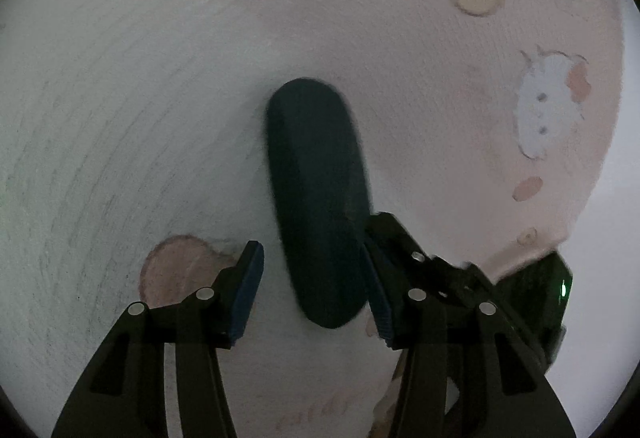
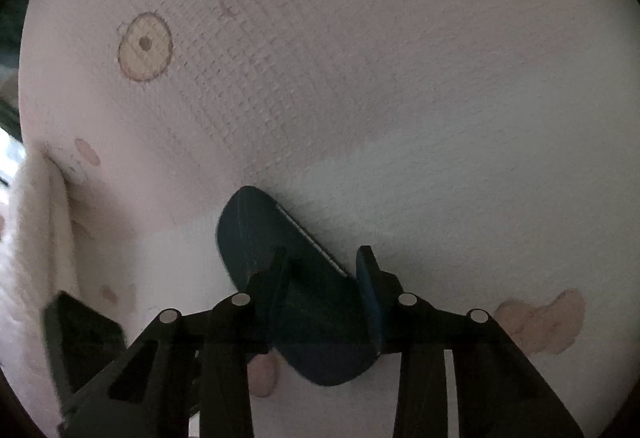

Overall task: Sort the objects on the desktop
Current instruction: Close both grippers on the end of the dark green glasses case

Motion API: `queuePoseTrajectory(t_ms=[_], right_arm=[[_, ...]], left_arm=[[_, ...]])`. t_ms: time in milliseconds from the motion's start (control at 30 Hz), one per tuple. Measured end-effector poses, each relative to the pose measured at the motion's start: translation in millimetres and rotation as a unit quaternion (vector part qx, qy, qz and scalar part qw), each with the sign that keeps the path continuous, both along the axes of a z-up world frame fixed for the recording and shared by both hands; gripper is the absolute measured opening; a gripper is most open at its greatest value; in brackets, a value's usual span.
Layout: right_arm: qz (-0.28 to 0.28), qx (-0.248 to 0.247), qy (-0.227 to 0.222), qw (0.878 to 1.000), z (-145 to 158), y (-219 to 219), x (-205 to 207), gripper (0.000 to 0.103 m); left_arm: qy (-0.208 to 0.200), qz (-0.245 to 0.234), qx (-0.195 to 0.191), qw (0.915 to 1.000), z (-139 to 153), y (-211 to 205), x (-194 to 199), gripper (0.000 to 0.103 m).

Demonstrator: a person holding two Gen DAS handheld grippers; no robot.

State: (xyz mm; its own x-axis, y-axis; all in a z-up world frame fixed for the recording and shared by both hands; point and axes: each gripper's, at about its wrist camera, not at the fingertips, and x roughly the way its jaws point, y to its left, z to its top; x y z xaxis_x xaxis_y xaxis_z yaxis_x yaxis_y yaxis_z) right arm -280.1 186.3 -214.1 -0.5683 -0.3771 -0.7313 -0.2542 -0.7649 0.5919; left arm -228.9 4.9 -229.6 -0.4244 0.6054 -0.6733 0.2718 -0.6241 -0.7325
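in the left wrist view, nearest to us, the left gripper stands with its jaws apart. the dark case lies lengthwise between the blue pads. we see a strip of cloth showing between the left pad and the case, so that pad does not press on it. the right pad sits at the case's right edge; we cannot tell whether it touches. the case rests flat on the cloth near the centre, its far end rounded. a second black gripper body reaches in from the right, its tip close to the case's right side.

in the right wrist view, the right gripper straddles the near part of the case, which runs diagonally from far left to near right. its left finger crosses in front of the case, and the right pad stands just beside the case's right edge. we cannot tell whether the pads press on it.

the cloth is pale pink with printed motifs: a yellow ring at far left, and a pink blotch at near right.
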Motion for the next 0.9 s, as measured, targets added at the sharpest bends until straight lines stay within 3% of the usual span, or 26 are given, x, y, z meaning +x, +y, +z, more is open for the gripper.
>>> queuePoseTrajectory(t_ms=[33, 133, 367, 533, 667, 900], right_arm=[[-0.008, -0.020, -0.004, 1.000, -3, 0, 0, 0.031], [-0.005, -0.031, -0.008, 0.999, -4, -3, 5, 0.030], [0.030, -0.002, -0.009, 1.000, 8, -36, 30, 0.028], [0.037, 0.009, 0.004, 0.999, 13, -48, 65, 0.028], [0.025, 0.000, -0.010, 1.000, 8, -46, 108, 0.028], [0.072, 0.062, -0.013, 0.995, 13, -71, 164, 0.027]], left_arm=[[-0.005, 0.005, 0.011, 0.9999, -3, -1, -1, 0.052], [-0.015, 0.012, 0.040, 0.9990, -6, -2, -2, 0.035], [-0.009, 0.003, 0.000, 1.0000, 7, -11, 13, 0.035], [-0.010, -0.032, 0.008, 0.9994, 6, -12, 47, 0.035], [-0.009, -0.054, 0.012, 0.9984, 1, -11, 84, 0.035], [0.023, -0.110, -0.055, 0.9922, 14, 6, 141, 0.034]])
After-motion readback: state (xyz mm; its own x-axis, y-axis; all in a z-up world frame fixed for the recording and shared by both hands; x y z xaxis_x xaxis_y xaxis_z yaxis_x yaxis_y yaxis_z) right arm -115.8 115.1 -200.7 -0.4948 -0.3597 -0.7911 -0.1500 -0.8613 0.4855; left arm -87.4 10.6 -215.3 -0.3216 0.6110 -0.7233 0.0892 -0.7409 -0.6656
